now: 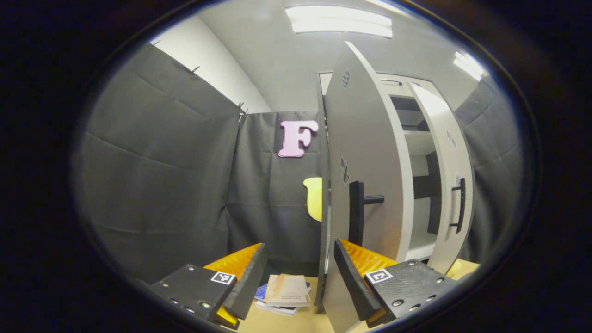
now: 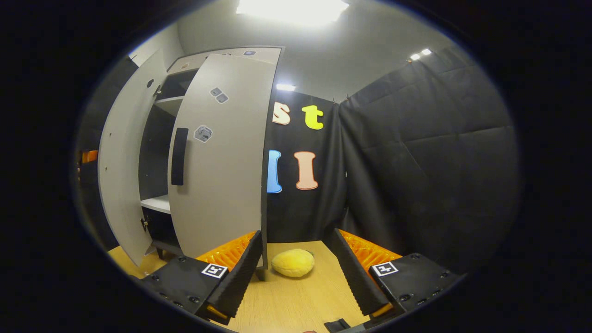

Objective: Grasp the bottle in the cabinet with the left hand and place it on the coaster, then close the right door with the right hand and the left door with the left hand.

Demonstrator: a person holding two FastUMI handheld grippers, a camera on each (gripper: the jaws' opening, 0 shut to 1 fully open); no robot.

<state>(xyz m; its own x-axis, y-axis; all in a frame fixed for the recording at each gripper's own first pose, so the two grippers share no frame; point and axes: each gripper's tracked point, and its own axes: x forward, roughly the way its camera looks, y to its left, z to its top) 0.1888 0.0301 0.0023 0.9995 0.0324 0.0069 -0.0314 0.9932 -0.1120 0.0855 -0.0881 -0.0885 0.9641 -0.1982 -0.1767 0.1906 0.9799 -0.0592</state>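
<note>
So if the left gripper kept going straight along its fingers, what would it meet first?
Probably the left door: its edge and handle stand just ahead of the open left gripper, slightly toward one finger. Dead centre may slip past to the cloth wall; depth is unclear.

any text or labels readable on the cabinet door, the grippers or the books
Stickers on the cabinet door: too small and blurred to read.
Square markers on the left gripper and right gripper: patterns, no words.
Books on the table: covers too blurred to read.
</note>
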